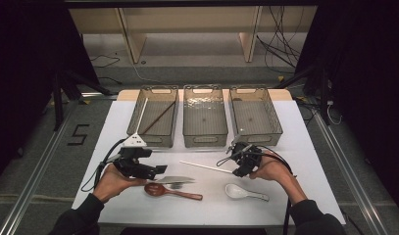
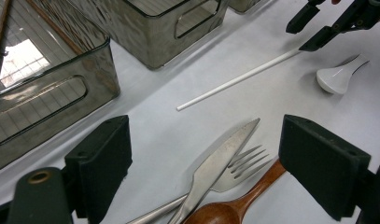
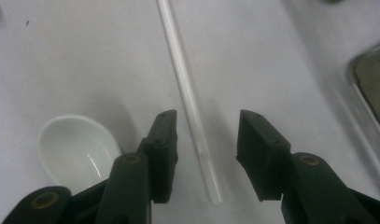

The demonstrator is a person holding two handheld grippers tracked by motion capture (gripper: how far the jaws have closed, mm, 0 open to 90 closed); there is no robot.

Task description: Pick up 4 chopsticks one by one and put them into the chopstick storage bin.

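Right gripper (image 3: 204, 154) jaws apart, straddling the white chopstick (image 3: 187, 100), not yet pinching. Risk: the thin stick rolls or slips out as the jaws close. Left gripper (image 2: 204, 163) open above the knife (image 2: 215, 170).

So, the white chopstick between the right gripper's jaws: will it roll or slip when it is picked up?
The white chopstick looks round and smooth, so it may roll if nudged. Its glossy surface could slip between the pads. It lies straight and thin, so it is probably stiff and light.

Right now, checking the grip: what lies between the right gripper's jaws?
The white chopstick lies on the table between them, untouched, in the right gripper view.
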